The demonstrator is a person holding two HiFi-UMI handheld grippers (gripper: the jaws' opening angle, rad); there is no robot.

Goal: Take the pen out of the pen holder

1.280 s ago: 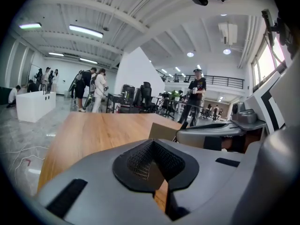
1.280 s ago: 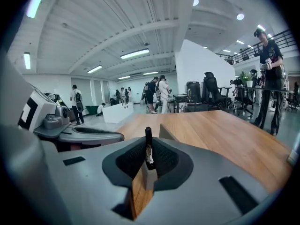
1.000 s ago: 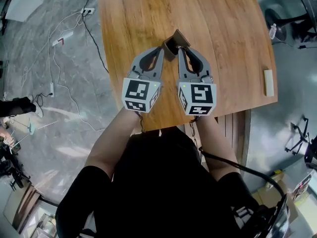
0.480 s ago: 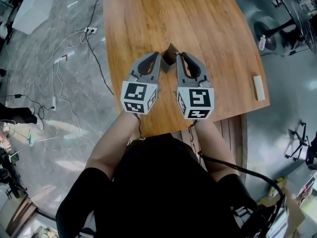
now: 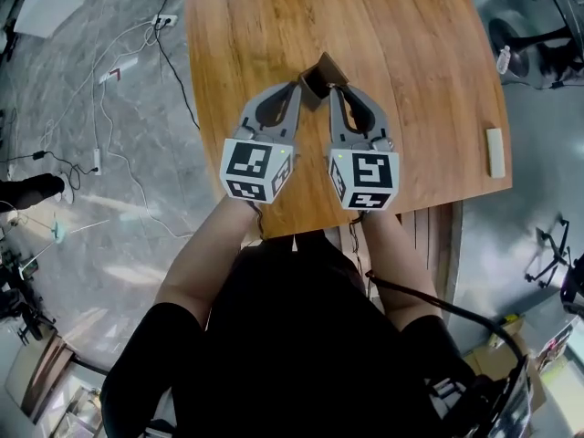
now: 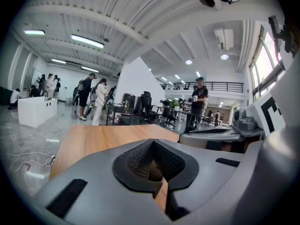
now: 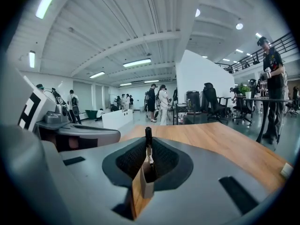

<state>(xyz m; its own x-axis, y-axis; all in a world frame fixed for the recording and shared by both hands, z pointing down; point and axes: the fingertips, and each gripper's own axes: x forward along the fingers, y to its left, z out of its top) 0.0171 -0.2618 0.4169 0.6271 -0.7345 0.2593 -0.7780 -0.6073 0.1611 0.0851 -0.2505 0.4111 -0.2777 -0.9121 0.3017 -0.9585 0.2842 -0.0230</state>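
Observation:
The small wooden pen holder [image 5: 321, 74] stands on the wooden table [image 5: 401, 53], right at the tips of both grippers. My left gripper [image 5: 301, 92] is shut, its tips at the holder's left corner. My right gripper [image 5: 331, 94] is shut too, its tips at the holder's near right side. In the right gripper view a dark pen [image 7: 148, 146] stands upright in the holder [image 7: 139, 191], showing through the gap between the fingers. Whether the fingers touch the pen is unclear. In the left gripper view only brown wood [image 6: 161, 198] shows through the slit.
A small white block [image 5: 494, 151] lies near the table's right edge. The table's near edge runs just below the grippers' marker cubes. Cables and a power strip [image 5: 161, 20] lie on the floor at left. People and office chairs stand far off in the hall.
Only the head view has shifted, out and back again. Both grippers stay shut at the pen holder, and the holder has not moved.

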